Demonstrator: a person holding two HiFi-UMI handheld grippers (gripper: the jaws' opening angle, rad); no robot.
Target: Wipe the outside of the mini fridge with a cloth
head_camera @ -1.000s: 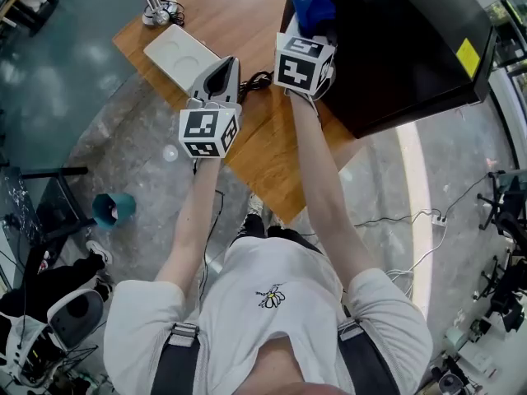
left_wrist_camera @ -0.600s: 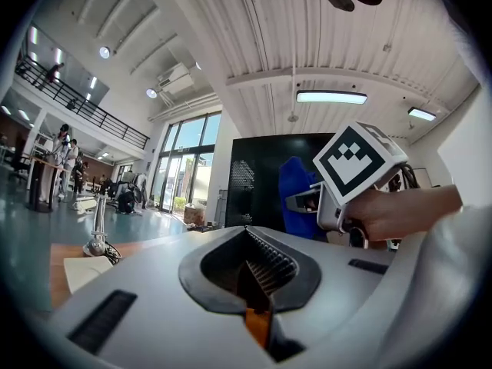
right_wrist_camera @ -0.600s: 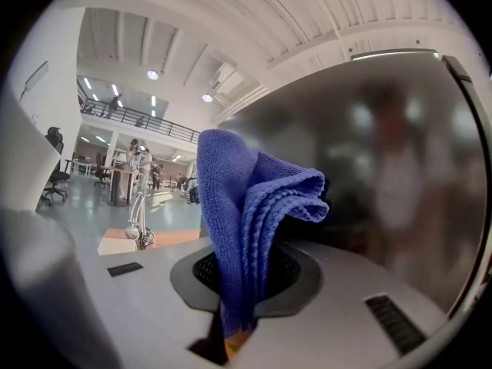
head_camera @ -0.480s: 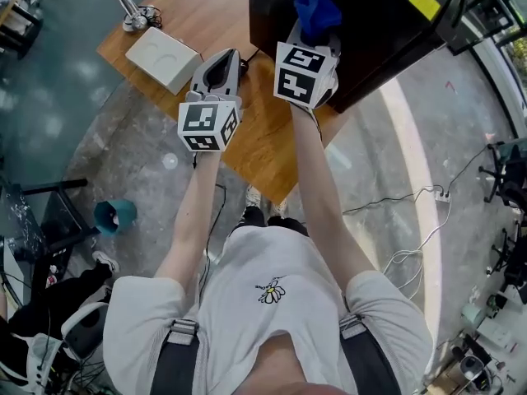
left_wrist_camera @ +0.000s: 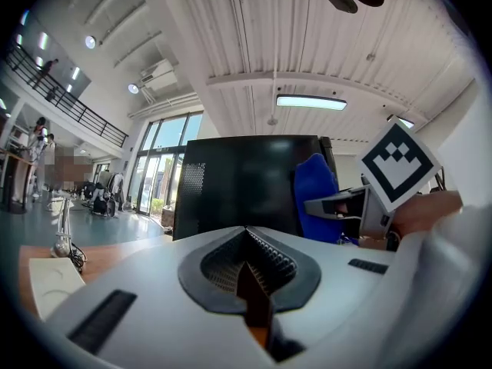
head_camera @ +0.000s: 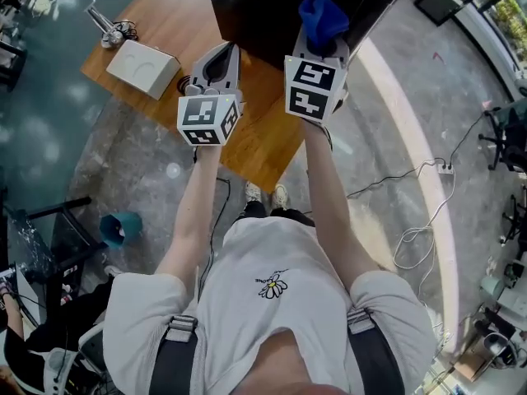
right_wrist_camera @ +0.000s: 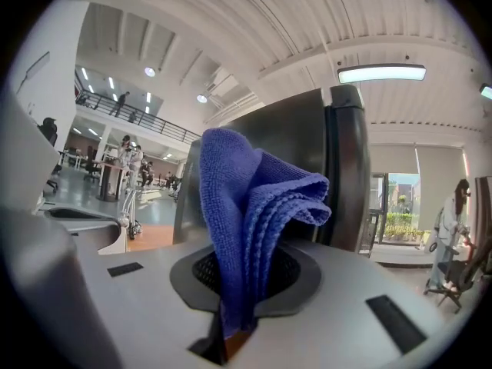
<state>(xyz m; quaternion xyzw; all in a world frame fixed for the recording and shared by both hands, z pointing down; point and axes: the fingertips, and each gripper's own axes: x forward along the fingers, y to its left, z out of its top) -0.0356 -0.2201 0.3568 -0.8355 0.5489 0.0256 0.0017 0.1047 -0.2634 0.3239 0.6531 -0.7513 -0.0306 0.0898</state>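
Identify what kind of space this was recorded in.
Probably a large open-plan lab or workshop hall, not a home. There is a railed mezzanine, tall glazed windows, and a polished floor with a trailing power strip. The mini fridge sits on a wooden table.

The right gripper (right_wrist_camera: pixel 229 330) held a folded blue cloth (right_wrist_camera: pixel 244 221) pinched between its closed jaws, the folds standing upright above them. Close behind the cloth rose the dark fridge (right_wrist_camera: pixel 296 148), with its corner edge at right
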